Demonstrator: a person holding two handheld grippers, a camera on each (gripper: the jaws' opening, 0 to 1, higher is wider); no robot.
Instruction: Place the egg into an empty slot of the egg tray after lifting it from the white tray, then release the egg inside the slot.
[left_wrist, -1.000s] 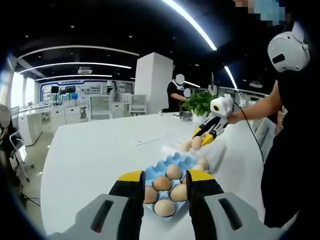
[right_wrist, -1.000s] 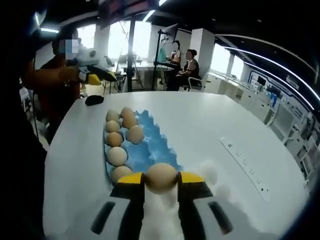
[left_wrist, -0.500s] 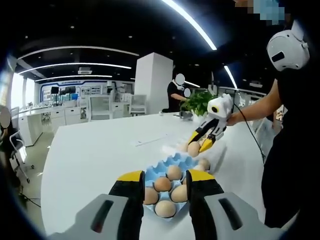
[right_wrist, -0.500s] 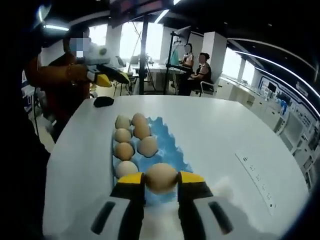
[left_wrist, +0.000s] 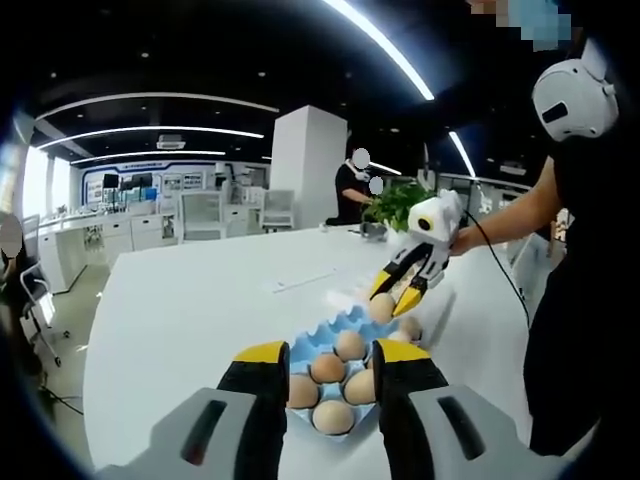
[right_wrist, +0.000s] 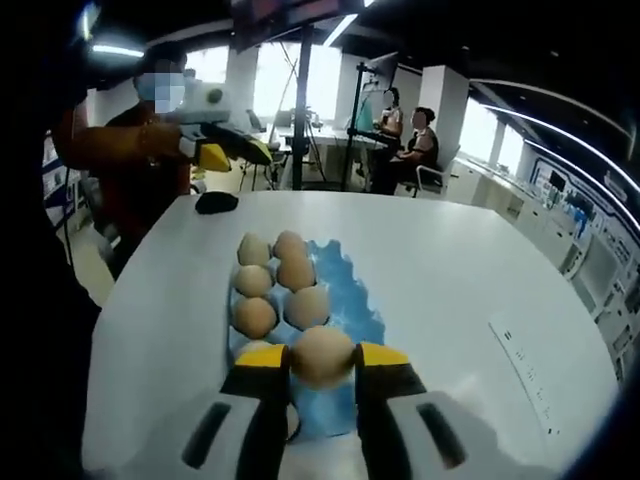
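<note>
Carried the egg (right_wrist: 322, 355) clear of the white tray over the last second, and now held it above the near end of the blue egg tray (right_wrist: 352, 310), where a second ago it hung over the white tray's edge. Right gripper (right_wrist: 322, 360) stayed clamped on the egg, yellow tips pressed to either side. Seen from the left gripper view as well: right gripper (left_wrist: 397, 292) dropped lower and closer to the egg tray (left_wrist: 322, 336), egg (left_wrist: 386, 303) between its tips. Left gripper (left_wrist: 325, 368) kept to its place just short of the tray, jaws apart and holding nothing. Six eggs already seated along one side; empty slots open alongside them. Lift judged done, so what remained was lowering into a free slot and letting go.
</note>
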